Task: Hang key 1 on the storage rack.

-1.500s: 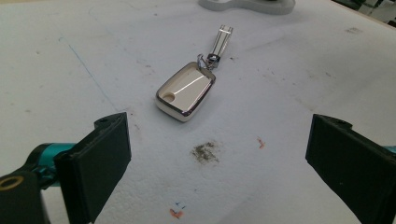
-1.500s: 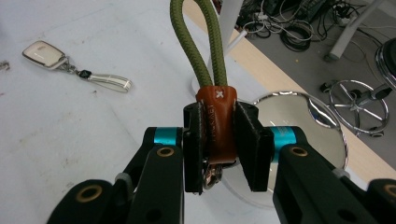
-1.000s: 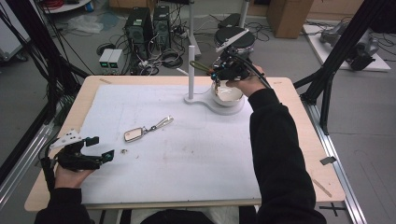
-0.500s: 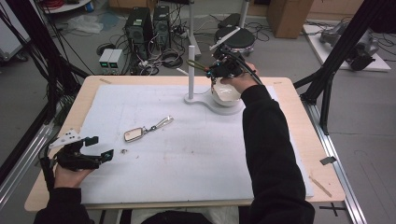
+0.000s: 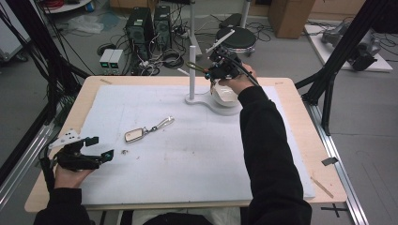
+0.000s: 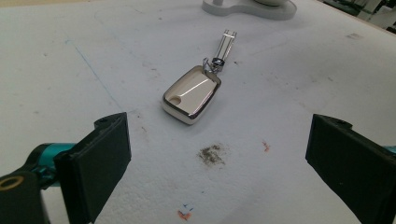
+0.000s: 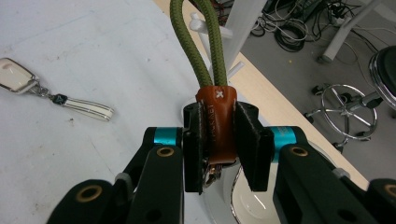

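Note:
A shiny metal key fob (image 5: 134, 135) (image 6: 191, 94) with a pale strap (image 5: 162, 123) (image 7: 86, 109) lies on the white mat. My left gripper (image 5: 96, 149) (image 6: 217, 163) hovers low just short of it, jaws wide open around nothing. My right gripper (image 5: 212, 70) (image 7: 220, 142) is up at the far side, shut on a brown leather tab (image 7: 215, 123) of a keychain with an olive green cord loop (image 5: 192, 65) (image 7: 203, 39). The loop hangs beside the white post (image 5: 192, 70) of a stand, near a peg (image 7: 212, 28). A white bowl (image 5: 224, 96) sits on the stand's base under the gripper.
The white mat (image 5: 187, 154) covers a wooden table (image 5: 300, 112). The stand's base (image 5: 206, 101) (image 6: 247, 7) sits at the far centre. Computers, cables and a stool (image 5: 239, 40) are on the floor beyond the table. Black frame legs (image 5: 328, 79) stand at the right.
My right gripper has lifted and shifted left with the cord keychain, bringing the loop closer to the stand's post. The left gripper has stayed put.

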Demonstrator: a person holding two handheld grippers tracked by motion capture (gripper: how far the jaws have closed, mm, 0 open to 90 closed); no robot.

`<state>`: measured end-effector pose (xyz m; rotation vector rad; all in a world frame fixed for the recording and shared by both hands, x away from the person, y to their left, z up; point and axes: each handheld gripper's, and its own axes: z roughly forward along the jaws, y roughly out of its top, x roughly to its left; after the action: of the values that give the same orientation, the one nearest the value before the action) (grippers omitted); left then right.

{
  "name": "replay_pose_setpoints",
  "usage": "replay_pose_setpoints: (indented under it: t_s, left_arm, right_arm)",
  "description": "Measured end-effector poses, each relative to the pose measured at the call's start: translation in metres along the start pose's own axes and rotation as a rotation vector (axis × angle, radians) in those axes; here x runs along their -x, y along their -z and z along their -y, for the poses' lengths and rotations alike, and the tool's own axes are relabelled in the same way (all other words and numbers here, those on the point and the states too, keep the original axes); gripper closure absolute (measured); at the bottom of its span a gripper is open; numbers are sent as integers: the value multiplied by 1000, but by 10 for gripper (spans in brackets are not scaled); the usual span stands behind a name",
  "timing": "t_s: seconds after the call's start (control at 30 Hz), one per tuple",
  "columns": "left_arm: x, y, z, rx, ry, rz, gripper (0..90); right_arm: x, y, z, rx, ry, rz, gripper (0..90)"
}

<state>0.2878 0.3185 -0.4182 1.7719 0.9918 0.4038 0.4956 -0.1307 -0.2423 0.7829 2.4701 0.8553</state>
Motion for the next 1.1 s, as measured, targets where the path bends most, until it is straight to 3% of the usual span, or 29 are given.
replay_pose_setpoints:
  t_s: [0.3,0.7,1.1]
  left_arm:
    - [-1,0,0,-2,-1,3,72]
    - [-2,0,0,1,5,-1,72]
    - [-4,0,0,0,5,-2,72]
  right_arm:
    - [-2,-9,0,-15,6,13,732]
    - [-2,-28,7,-40,-24,13,727]
    - [-2,-53,16,-48,-94,-21,712]
